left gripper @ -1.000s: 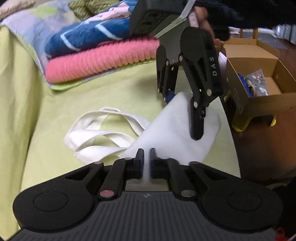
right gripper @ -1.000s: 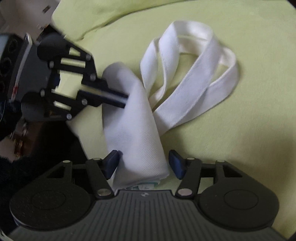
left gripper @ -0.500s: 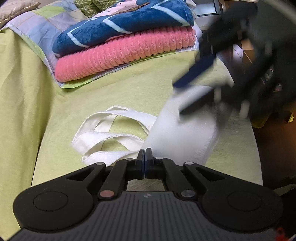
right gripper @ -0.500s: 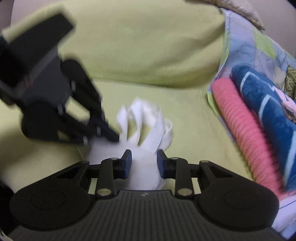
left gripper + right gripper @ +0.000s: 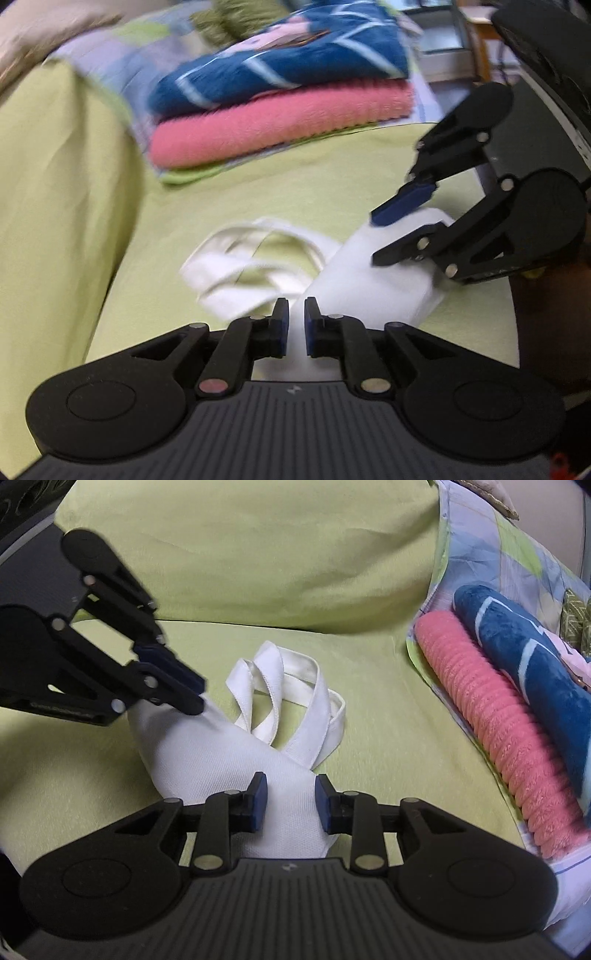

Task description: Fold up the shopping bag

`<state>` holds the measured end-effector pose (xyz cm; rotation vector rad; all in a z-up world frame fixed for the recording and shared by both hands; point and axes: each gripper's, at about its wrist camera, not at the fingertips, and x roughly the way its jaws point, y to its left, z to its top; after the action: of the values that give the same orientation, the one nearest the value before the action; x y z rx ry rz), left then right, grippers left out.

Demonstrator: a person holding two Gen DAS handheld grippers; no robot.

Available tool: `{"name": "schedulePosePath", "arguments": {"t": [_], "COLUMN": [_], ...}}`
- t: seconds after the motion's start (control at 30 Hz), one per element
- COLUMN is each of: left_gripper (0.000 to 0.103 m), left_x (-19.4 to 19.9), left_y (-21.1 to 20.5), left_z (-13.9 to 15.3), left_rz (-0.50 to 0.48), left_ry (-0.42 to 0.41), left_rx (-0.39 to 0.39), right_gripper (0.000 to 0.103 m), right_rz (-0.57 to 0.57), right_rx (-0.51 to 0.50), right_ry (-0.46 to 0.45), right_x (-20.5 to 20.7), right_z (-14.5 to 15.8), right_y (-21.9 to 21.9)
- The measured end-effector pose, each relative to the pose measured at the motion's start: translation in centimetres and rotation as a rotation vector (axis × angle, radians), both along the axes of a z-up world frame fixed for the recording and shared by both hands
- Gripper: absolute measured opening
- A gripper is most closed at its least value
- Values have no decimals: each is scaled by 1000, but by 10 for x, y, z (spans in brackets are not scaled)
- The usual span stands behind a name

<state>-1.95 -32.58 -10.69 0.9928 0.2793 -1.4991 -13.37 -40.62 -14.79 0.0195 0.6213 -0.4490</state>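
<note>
A white cloth shopping bag (image 5: 369,280) lies folded into a narrow bundle on the yellow-green cover (image 5: 295,192), its looped handles (image 5: 240,254) spread to the left. My left gripper (image 5: 296,321) sits at the near end of the bundle with its pads a narrow gap apart and white cloth showing between them. My right gripper (image 5: 384,236) reaches in from the right, open, with its fingers above and below the far corner. In the right wrist view the bag (image 5: 207,753) runs between the open right gripper (image 5: 290,797), and the left gripper (image 5: 197,698) touches its far end beside the handles (image 5: 295,694).
A folded pink towel (image 5: 280,125) with a blue patterned towel (image 5: 288,62) on top lies on a patchwork cloth at the back of the seat. The cover rises into a backrest (image 5: 258,554). The seat's edge drops off at the right (image 5: 513,314).
My left gripper was shut half a second ago and now shows a small gap. The right gripper swung round from above the bag to its end and has opened wider.
</note>
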Motion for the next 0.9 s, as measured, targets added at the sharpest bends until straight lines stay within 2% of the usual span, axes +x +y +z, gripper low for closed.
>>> {"name": "schedulePosePath", "arguments": {"t": [0.07, 0.17, 0.2, 0.23, 0.3, 0.37, 0.4, 0.43, 0.53, 0.6, 0.63, 0.67, 0.7, 0.73, 0.77, 0.8, 0.83, 0.9], "left_gripper": [5, 4, 7, 21, 26, 46, 50, 55, 58, 66, 67, 67, 67, 65, 54, 43, 27, 19], "left_x": [9, 13, 19, 27, 55, 86, 94, 103, 128, 144, 149, 146, 138, 127, 116, 103, 89, 60], "left_y": [-2, -10, -14, -18, -26, -37, -47, -58, -90, -112, -122, -134, -145, -154, -162, -167, -170, -176], "left_z": [-4, -1, 5, 10, 22, 32, 33, 34, 38, 40, 35, 24, 13, 4, -4, -8, -10, -15], "left_rz": [59, 79, 105, 141, 265, 384, 400, 417, 467, 500, 489, 451, 416, 386, 353, 304, 241, 116], "left_ry": [86, 126, 165, 212, 328, 453, 483, 512, 600, 658, 663, 631, 564, 460, 338, 239, 162, 7], "left_rx": [11, 28, 42, 51, 41, 33, 56, 79, 148, 195, 237, 307, 370, 401, 417, 402, 360, 275], "right_gripper": [27, 27, 27, 27, 27, 27, 27, 27, 27, 27, 27, 27, 27, 27, 27, 27, 27, 27], "right_rz": [1, -2, -2, -3, -5, -4, -3, -1, 9, 18, 22, 25, 29, 33, 40, 47, 49, 53], "right_rx": [-7, -5, -4, -3, -2, -4, -5, -4, 0, -2, -1, 3, 5, 5, 0, -5, -1, 7], "right_ry": [4, -6, -9, -12, -18, -27, -31, -38, -56, -61, -66, -73, -78, -82, -81, -76, -75, -75], "right_x": [1, 0, -1, -1, -2, -3, -4, -5, -7, -8, -9, -10, -11, -12, -12, -11, -10, -10], "right_z": [-1, -2, -2, -2, -3, -4, -4, -5, -8, -8, -8, -9, -9, -10, -10, -11, -11, -11], "right_y": [1, 0, 0, 0, 0, -1, -1, -2, -5, -6, -7, -9, -10, -10, -11, -11, -12, -15]}}
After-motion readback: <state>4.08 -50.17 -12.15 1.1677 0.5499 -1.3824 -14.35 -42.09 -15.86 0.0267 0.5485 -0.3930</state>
